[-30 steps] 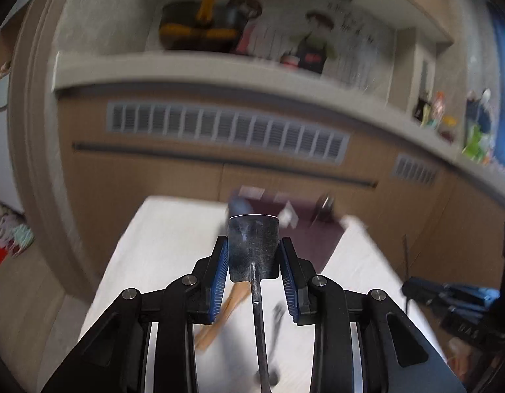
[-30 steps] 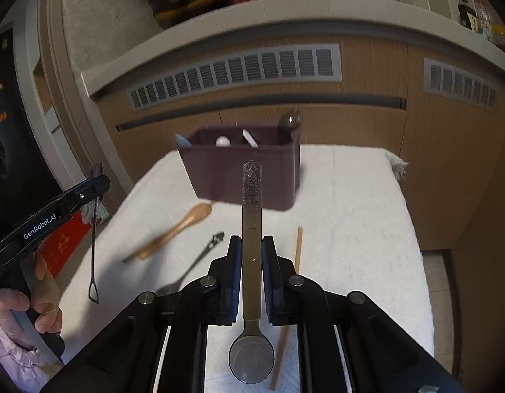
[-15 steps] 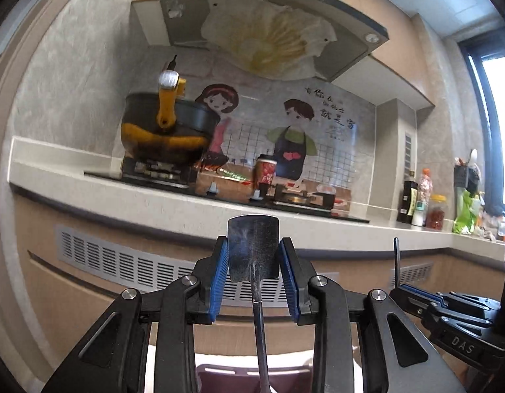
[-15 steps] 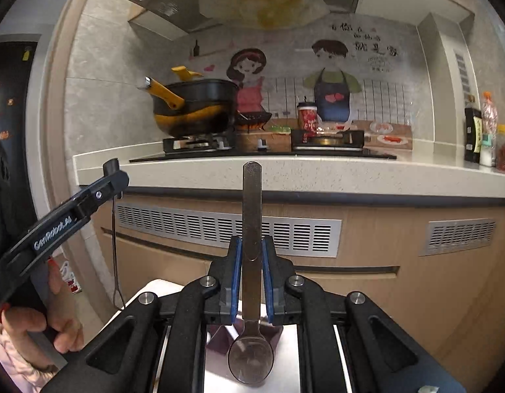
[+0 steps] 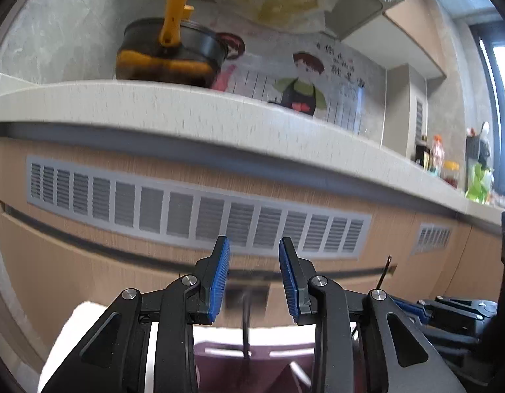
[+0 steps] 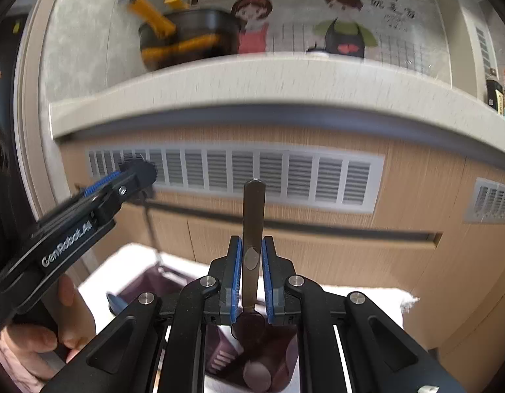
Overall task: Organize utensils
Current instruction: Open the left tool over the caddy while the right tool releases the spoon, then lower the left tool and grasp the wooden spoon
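Observation:
My left gripper is open and holds nothing; a blurred metal utensil drops below it toward the dark maroon utensil holder. The left gripper also shows in the right wrist view at left. My right gripper is shut on a metal spoon, handle up, bowl down over the maroon holder. Other utensils stand in the holder.
The holder stands on a white cloth-covered table. Behind it are wooden cabinets with a vent grille and a counter with a black and yellow pot. A person's hand holds the left gripper.
My left gripper opened and the metal spatula slipped down out of it toward the holder. Both grippers tilted down and moved over the holder; the right still grips the spoon.

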`<state>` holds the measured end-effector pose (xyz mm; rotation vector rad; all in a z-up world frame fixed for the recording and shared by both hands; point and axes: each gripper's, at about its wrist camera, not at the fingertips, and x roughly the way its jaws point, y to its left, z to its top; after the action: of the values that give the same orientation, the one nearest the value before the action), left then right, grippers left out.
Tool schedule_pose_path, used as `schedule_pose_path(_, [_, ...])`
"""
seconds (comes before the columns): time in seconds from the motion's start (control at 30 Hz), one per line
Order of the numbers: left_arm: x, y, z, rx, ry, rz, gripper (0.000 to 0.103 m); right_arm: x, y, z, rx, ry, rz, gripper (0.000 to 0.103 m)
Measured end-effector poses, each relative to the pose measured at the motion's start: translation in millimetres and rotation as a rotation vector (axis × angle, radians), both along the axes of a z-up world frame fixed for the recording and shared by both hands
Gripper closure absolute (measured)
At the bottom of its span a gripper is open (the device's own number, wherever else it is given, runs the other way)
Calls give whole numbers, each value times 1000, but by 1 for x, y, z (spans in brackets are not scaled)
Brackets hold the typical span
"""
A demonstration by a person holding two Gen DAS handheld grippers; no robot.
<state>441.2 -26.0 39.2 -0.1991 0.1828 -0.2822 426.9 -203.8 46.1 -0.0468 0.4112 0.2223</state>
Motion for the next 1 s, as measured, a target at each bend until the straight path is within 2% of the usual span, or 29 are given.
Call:
schedule_pose_path(0.07, [2,-2,-7,4,54,-19,66,-1,2,-11,-17,25,8,92])
schedule_pose_path(0.13, [-4,0,-14,11,90,-20,54,-1,3,-22,-31,84,27,90])
schedule_pose_path(0.17, [-9,3,-15,8,102,-16,48,0,3,-26,-39,116,40,84])
schedule_pose_path(0.27, [-27,16,-15,-10,134,8,47,-8,-1,-37,-52,158,46,51])
schedule_pose_path(0.4, [-56,33,-11,20,184,74,46,-30,-15,-39,-48,146,28,45])
schedule_pose_path(0.5, [-76,43,-14,46,241,115,43,-47,-25,-41,-53,144,3,28])
schedule_pose_path(0.53, [-81,47,-17,51,267,119,42,-53,-28,-42,-58,142,-14,24])
schedule_pose_path(0.6, [-92,51,-26,65,330,119,40,-65,-32,-44,-83,135,-49,9])
schedule_pose_path(0.63, [-97,53,-30,71,350,114,40,-71,-33,-45,-101,130,-63,5])
schedule_pose_path(0.67, [-103,54,-35,82,368,113,40,-76,-33,-47,-116,126,-72,2])
schedule_pose_path(0.83, [-129,59,-63,110,454,97,40,-102,-26,-67,-199,160,-56,1])
schedule_pose_path(0.9, [-135,57,-76,128,497,66,40,-107,-21,-78,-246,187,-37,1])
schedule_pose_path(1.0, [-136,41,-89,183,543,-40,40,-116,-19,-90,-272,215,-25,1])
